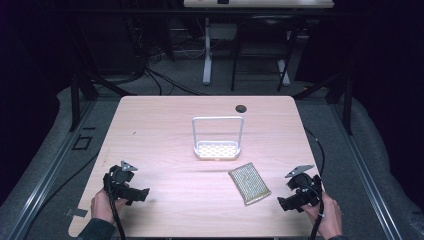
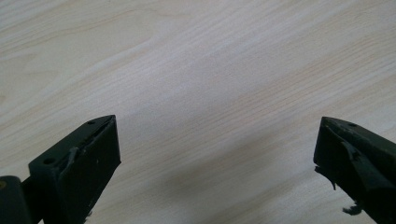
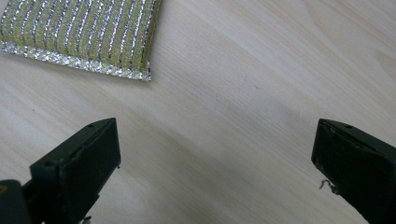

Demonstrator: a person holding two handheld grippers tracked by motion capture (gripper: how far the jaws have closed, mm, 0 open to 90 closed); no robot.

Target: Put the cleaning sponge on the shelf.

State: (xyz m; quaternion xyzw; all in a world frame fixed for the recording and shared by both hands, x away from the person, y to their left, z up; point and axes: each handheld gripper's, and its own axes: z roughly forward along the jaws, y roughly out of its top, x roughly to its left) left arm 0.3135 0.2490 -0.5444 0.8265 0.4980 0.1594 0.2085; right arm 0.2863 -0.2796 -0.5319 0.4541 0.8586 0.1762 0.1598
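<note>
A gold and silver striped scouring sponge [image 1: 249,183] lies flat on the wooden table [image 1: 165,125], right of centre near the front. Behind it stands a small white wire rack [image 1: 218,139] with a tall loop handle and a perforated base. My right gripper [image 1: 283,204] rests near the front right, just right of the sponge, jaws wide apart over bare wood; in its own view the right gripper [image 3: 215,140] has the sponge's corner [image 3: 88,35] at the upper left. At the front left, my left gripper [image 1: 145,194] is open, and the left gripper view shows it [image 2: 217,140] with nothing between its fingers.
A dark round grommet [image 1: 241,108] sits near the table's far edge. Black cables trail from both grippers off the front and right side. Beyond the table are desk legs and floor cables in a dark room.
</note>
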